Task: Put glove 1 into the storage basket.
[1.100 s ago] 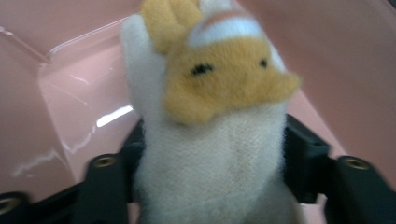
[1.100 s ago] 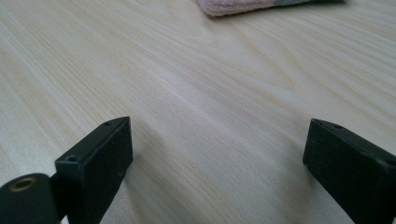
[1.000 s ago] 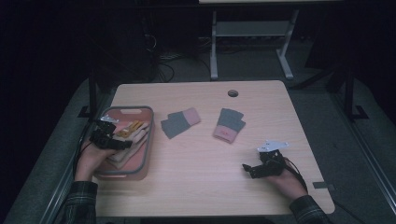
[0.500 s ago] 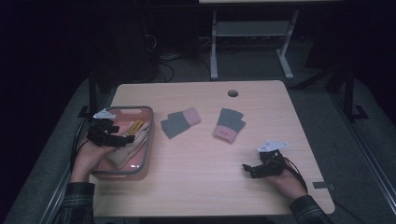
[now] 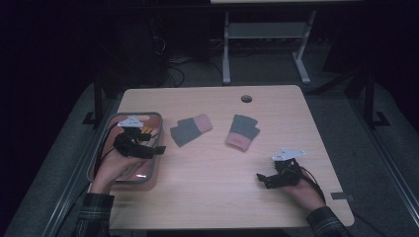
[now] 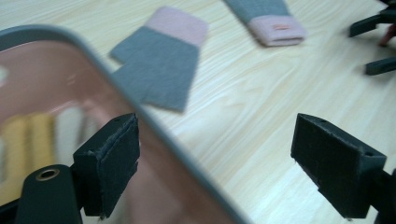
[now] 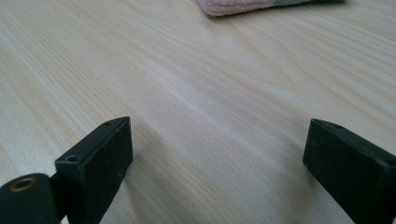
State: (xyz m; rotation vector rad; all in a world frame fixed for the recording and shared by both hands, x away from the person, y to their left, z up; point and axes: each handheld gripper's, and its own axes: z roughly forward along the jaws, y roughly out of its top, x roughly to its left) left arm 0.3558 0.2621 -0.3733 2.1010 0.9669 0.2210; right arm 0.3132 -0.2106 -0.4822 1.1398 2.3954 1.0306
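Left gripper (image 5: 157, 149) hovers over the right rim of the grey-rimmed bin (image 5: 99, 155), jaws just opened wide with nothing between them; yellow and pale items lie blurred inside. Just beyond it lies a grey-pink glove (image 5: 190, 129), a second glove (image 5: 242, 131) farther right. Right gripper (image 5: 261, 178) rests wide and empty on the counter (image 5: 207, 197).

Dim lab or office, wooden desk (image 5: 207, 197) with cable hole (image 5: 246, 98), floor cables (image 5: 173, 64)
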